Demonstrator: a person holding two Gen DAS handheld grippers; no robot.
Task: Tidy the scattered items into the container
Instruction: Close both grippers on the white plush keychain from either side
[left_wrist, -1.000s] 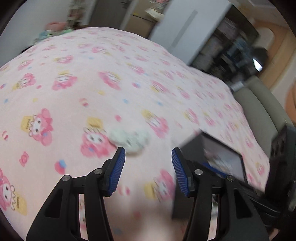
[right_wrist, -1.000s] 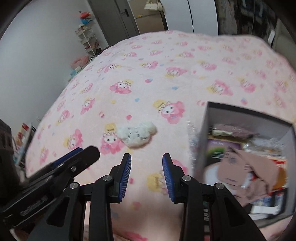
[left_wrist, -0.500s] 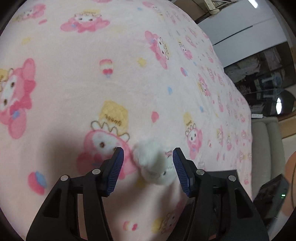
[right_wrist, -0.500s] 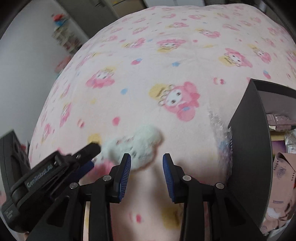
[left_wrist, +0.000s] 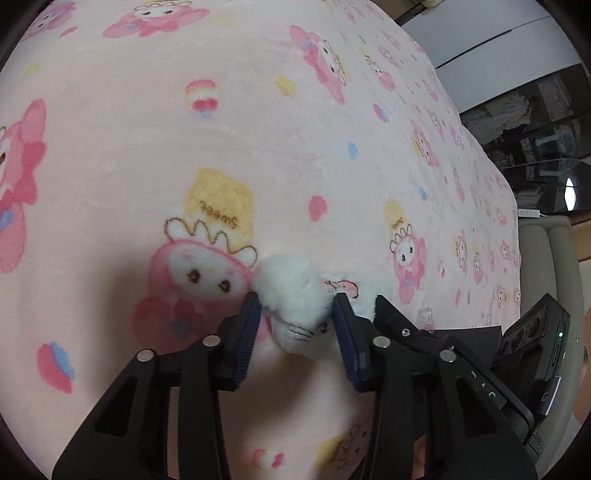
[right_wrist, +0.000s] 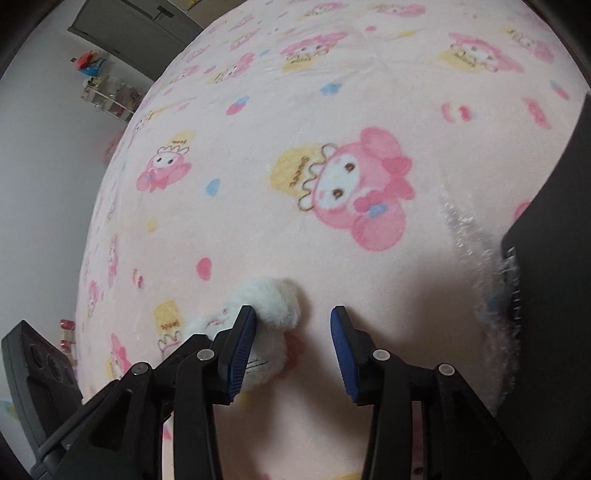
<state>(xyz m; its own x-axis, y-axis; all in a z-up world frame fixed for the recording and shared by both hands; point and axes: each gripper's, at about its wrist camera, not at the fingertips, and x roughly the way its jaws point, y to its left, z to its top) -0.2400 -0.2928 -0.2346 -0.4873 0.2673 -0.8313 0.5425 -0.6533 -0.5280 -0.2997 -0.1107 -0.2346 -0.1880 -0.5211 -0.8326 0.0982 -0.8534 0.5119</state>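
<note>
As L gripper (left_wrist: 297, 317) closes, plush (left_wrist: 295, 295) between.

A soft pink fleece blanket (left_wrist: 229, 140) printed with cartoon bunnies fills both frames. A white shelf rack (right_wrist: 110, 94) holding colourful clutter stands at upper left.

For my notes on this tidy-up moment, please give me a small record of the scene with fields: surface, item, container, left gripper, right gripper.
surface: pink cartoon-print blanket
item: white plush toy, lying on the blanket
container: dark box, at the right edge of the right wrist view; contents hidden
left gripper: jaws closing, pads on both sides of the plush toy
right gripper: jaws opening, only bare blanket between them; plush toy beside its left finger
</note>
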